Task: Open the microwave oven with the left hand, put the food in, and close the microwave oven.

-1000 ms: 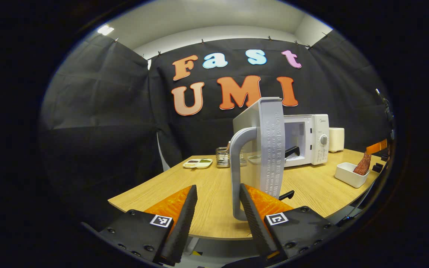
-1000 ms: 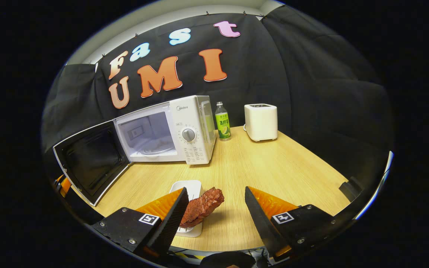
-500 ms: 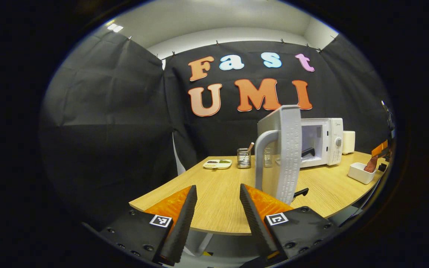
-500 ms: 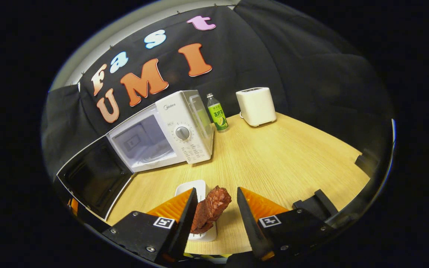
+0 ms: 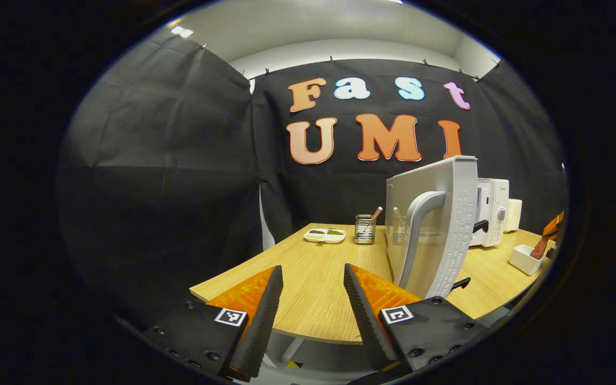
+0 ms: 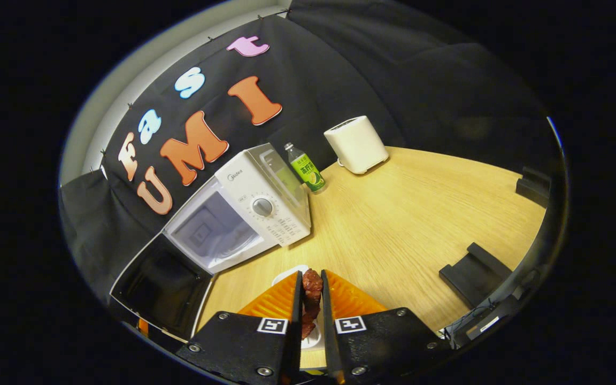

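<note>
The white microwave [image 6: 257, 206] stands on the wooden table [image 6: 409, 214] with its door [image 6: 166, 286] swung wide open and its cavity bare. In the left gripper view the door [image 5: 436, 230] shows edge-on with its grey handle [image 5: 417, 230] to the right of my left gripper [image 5: 312, 278], which is open and apart from it. My right gripper [image 6: 312, 283] is shut on a reddish-brown piece of meat [image 6: 312, 291], over a small white dish [image 6: 286, 275]. From the left gripper view the meat [image 5: 542, 245] and dish [image 5: 523, 258] show far right.
A green-labelled bottle [image 6: 304, 170] and a white toaster [image 6: 356, 143] stand right of the microwave. A black holder [image 6: 474, 272] lies near the table's right edge. A metal utensil cup [image 5: 364, 229] and a divided white plate [image 5: 325, 234] sit at the back left.
My right gripper has shut on the meat and tilted. My left gripper has drawn back from the door handle to the left, staying open.
</note>
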`<state>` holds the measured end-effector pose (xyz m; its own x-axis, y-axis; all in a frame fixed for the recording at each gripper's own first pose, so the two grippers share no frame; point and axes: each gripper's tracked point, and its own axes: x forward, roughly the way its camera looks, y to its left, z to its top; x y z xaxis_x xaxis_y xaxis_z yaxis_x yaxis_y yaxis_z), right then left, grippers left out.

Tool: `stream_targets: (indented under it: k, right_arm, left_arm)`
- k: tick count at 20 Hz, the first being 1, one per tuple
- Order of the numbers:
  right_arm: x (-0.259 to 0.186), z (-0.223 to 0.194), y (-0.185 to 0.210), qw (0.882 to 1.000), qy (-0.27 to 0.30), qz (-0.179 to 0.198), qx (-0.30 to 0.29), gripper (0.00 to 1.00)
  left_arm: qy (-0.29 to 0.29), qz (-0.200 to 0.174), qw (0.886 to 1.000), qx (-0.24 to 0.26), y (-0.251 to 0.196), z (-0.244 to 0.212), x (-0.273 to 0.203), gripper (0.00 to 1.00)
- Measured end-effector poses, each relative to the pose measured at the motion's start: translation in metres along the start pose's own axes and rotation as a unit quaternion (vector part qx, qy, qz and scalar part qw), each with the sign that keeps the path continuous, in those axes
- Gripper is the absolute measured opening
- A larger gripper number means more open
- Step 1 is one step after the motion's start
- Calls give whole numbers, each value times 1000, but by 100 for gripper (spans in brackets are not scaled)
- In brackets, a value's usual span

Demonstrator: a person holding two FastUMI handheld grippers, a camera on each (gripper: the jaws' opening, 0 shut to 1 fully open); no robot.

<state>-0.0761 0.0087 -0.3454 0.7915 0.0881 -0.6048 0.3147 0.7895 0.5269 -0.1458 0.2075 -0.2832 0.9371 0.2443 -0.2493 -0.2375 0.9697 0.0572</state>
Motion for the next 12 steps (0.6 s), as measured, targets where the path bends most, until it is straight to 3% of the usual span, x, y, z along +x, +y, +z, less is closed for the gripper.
stream_targets:
  k: [5, 7, 12]
  right_arm:
    - [-5, 3, 26, 999, -15, 1, -52, 14]
    - [-10, 11, 40, 997, -29, 8, -73, 14]
    - [-15, 37, 75, 991, -67, 19, -114, 14]
  left_arm:
    - [11, 0, 1000, 5, -3, -3, 12, 74]
    - [13, 2, 1000, 9, -2, 0, 15, 83]
    - [16, -2, 1000, 2, 3, 4, 28, 83]
